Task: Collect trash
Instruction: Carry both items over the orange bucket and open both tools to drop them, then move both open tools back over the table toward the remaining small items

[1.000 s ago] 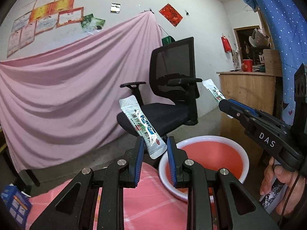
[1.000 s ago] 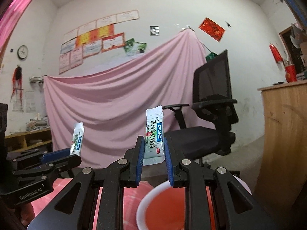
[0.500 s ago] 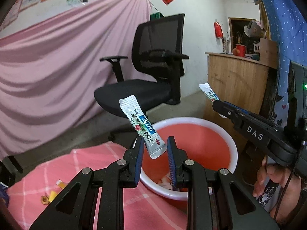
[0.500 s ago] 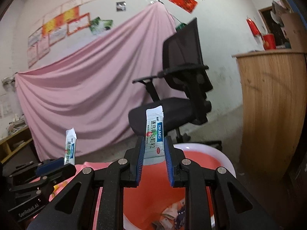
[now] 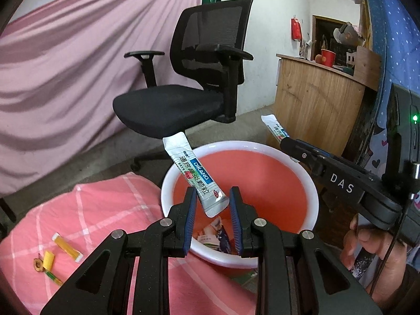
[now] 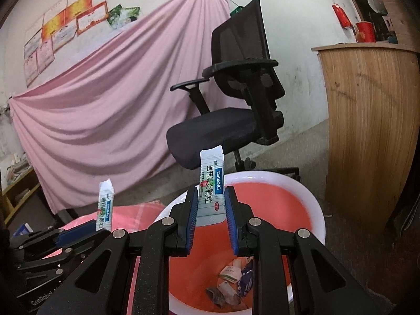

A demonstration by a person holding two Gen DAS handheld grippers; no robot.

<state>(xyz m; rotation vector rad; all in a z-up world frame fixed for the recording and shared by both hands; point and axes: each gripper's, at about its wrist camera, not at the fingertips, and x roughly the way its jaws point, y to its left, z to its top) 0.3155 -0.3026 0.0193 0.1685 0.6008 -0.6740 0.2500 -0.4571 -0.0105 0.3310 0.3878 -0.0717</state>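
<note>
My left gripper (image 5: 212, 200) is shut on a white sachet (image 5: 194, 174) and holds it tilted over the near rim of the pink basin (image 5: 312, 191). My right gripper (image 6: 210, 204) is shut on a second white sachet (image 6: 212, 186) above the same basin (image 6: 319, 218). Each gripper shows in the other's view: the right one (image 5: 286, 141) with its sachet (image 5: 274, 126) over the basin's right rim, the left one (image 6: 76, 232) with its sachet (image 6: 105, 206) at the lower left. Several crumpled wrappers (image 6: 232, 281) lie in the basin's bottom.
A pink checked cloth (image 5: 92, 215) covers the surface left of the basin, with small yellow wrappers (image 5: 67, 246) on it. A black office chair (image 5: 191, 86) stands behind the basin. A wooden counter (image 6: 372, 131) is at the right.
Both grippers have tipped downward and moved toward the basin with their sachets still held. The basin's inside and the wrappers in it have come into view.
</note>
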